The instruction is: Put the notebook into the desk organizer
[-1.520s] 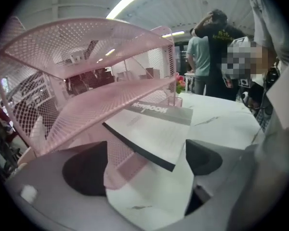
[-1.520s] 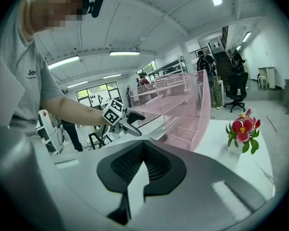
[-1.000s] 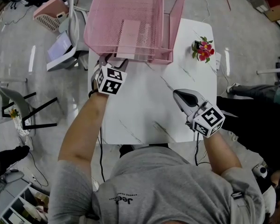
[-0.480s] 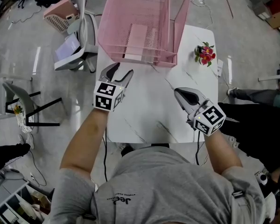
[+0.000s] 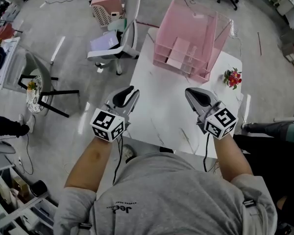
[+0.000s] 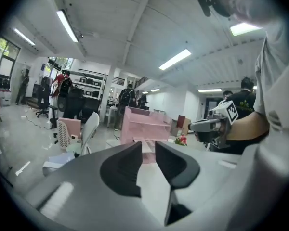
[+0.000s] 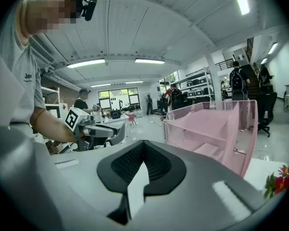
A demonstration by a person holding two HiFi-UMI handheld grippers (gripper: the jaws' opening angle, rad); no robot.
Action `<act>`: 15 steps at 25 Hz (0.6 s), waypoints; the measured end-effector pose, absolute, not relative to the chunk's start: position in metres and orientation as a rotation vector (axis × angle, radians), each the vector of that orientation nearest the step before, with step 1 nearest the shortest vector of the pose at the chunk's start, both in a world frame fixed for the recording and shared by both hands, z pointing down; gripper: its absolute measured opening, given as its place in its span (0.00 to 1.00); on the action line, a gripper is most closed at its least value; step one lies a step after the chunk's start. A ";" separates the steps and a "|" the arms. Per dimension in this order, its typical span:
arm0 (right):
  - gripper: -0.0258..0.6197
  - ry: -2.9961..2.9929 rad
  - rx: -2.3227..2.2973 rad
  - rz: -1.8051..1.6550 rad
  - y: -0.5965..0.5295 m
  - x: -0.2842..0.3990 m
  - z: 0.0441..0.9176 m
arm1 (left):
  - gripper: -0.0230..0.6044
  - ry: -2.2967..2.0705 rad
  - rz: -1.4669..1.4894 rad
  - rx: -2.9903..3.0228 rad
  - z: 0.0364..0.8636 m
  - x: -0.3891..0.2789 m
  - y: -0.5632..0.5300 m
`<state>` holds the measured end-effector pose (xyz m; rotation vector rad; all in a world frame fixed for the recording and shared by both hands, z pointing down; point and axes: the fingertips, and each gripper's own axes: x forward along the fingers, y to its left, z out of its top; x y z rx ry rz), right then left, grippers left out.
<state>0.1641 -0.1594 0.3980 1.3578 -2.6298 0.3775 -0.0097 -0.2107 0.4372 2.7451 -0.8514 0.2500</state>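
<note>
The pink mesh desk organizer (image 5: 206, 33) stands at the far end of the white table (image 5: 159, 116). A pale pink notebook (image 5: 178, 53) lies flat on one of its shelves. My left gripper (image 5: 133, 94) hovers over the table's near left edge, well short of the organizer. Its jaws are closing, with a narrow gap still between them and nothing in it (image 6: 148, 150). My right gripper (image 5: 192, 95) hangs over the near right part of the table, shut and empty (image 7: 143, 144). Each gripper view shows the organizer (image 6: 142, 126) (image 7: 216, 124) ahead across the table.
A small pot of red flowers (image 5: 232, 77) sits on the table right of the organizer. A white office chair (image 5: 122, 31) stands beside the table's left side, with a pink basket (image 5: 107, 8) beyond it. People stand in the background of the room.
My left gripper has drawn back from the organizer's mouth toward the near table edge, and its jaws have narrowed. The right gripper stays shut. The head view has swung left.
</note>
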 end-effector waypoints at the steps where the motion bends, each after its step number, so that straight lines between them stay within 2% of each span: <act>1: 0.04 -2.643 1.336 0.364 -0.162 0.152 0.393 | 0.26 -0.887 0.229 2.737 0.431 -0.027 -0.205; 6: 0.04 -2.715 1.216 0.300 -0.172 0.091 0.369 | 0.23 -1.065 0.148 2.697 0.404 -0.106 -0.176; 12: 0.04 -2.773 1.070 0.253 -0.171 0.015 0.357 | 0.14 -1.234 0.040 2.627 0.383 -0.185 -0.140; 15: 0.04 -2.798 1.006 0.251 -0.169 -0.019 0.353 | 0.13 -1.279 0.001 2.608 0.373 -0.217 -0.123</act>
